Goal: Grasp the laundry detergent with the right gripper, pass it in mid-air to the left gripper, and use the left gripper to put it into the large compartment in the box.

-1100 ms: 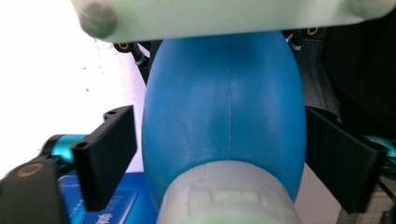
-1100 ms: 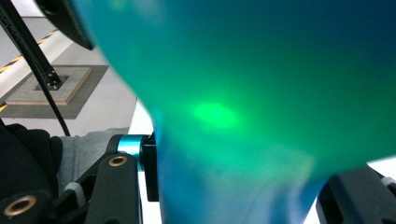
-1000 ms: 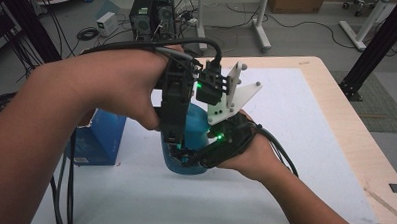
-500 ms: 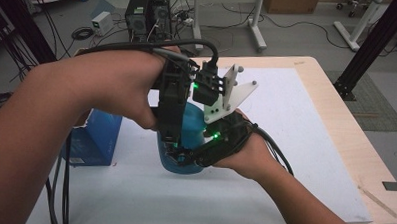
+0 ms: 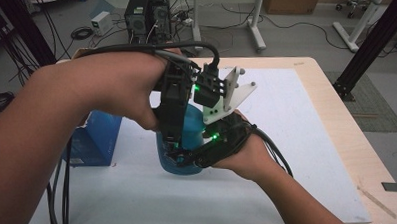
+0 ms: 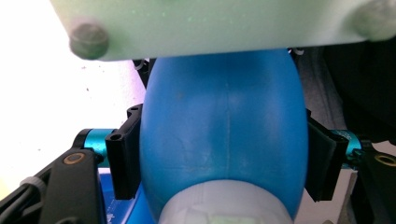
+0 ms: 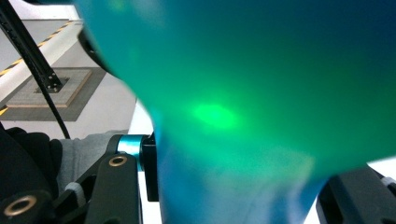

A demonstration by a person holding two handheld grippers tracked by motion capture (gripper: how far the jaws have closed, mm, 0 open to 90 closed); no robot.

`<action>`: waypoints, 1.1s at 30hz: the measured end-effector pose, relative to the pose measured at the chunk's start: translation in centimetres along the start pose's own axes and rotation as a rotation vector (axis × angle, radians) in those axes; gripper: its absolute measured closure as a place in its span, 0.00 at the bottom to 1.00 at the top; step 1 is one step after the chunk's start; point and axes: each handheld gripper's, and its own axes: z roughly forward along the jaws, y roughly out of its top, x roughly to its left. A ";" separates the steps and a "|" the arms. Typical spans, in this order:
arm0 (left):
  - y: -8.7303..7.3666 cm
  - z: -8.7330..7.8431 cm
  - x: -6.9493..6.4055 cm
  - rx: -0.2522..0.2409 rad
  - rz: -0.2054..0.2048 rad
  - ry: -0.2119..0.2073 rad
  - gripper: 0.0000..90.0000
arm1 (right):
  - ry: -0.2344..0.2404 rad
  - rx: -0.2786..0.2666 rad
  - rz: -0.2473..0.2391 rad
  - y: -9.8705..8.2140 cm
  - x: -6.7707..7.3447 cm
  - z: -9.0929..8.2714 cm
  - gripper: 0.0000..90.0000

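A blue plastic bottle (image 5: 192, 126) with a white cap (image 6: 219, 205) stands on the white-covered table (image 5: 296, 110). My left gripper (image 5: 172, 147) comes down on it from above. Its jaws have just been closing, and in the left gripper view the black pads (image 6: 123, 161) lie against both sides of the bottle (image 6: 224, 140). My right gripper (image 5: 187, 159) reaches in from the right, low down, and is shut on the bottle's lower body (image 7: 261, 93). Its pad (image 7: 149, 170) presses the bottle's side. Its pale three-cornered plate (image 5: 229, 95) sticks up behind the left hand.
A blue box (image 5: 98, 138) stands on the table just left of the bottle. A thin wooden stick (image 5: 376, 201) lies near the table's right front corner. Computer towers (image 5: 147, 12) and cables sit on the floor beyond the far edge, and a black frame post (image 5: 371, 50) stands at the right.
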 end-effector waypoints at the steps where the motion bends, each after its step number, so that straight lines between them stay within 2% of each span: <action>1: 0.0 0.0 0.0 0.000 0.000 0.000 0.32 | 0.000 0.000 0.000 0.0 0.0 0.0 0.51; 7: 0.0 -0.1 0.1 0.006 -0.002 0.004 0.35 | 0.001 -0.006 0.002 0.1 0.1 -0.1 0.51; 13: 0.3 -0.1 -0.1 -0.006 0.011 0.000 0.42 | 0.003 -0.009 0.003 0.1 0.2 -0.1 0.51; 17: 0.2 -0.1 -0.1 -0.012 0.014 0.000 0.43 | 0.004 -0.010 0.004 0.1 0.2 -0.1 0.51; 26: 0.0 -0.2 -0.4 -0.015 -0.011 -0.003 0.43 | 0.017 -0.012 -0.011 0.2 0.3 0.0 0.49; 28: -0.1 -0.2 -0.4 -0.010 -0.007 0.003 0.43 | 0.006 -0.009 -0.015 0.2 0.4 -0.1 0.47; 29: -0.2 -0.2 -0.3 -0.007 -0.009 0.003 0.43 | 0.002 -0.008 -0.009 0.3 0.4 -0.2 0.43; 30: -0.3 -0.3 -0.4 -0.008 -0.014 0.002 0.43 | -0.021 -0.015 0.017 0.3 0.2 -0.7 0.35; 33: -0.5 -0.4 -0.4 -0.003 -0.015 0.000 0.43 | -0.017 -0.016 0.032 0.2 0.1 -1.4 0.31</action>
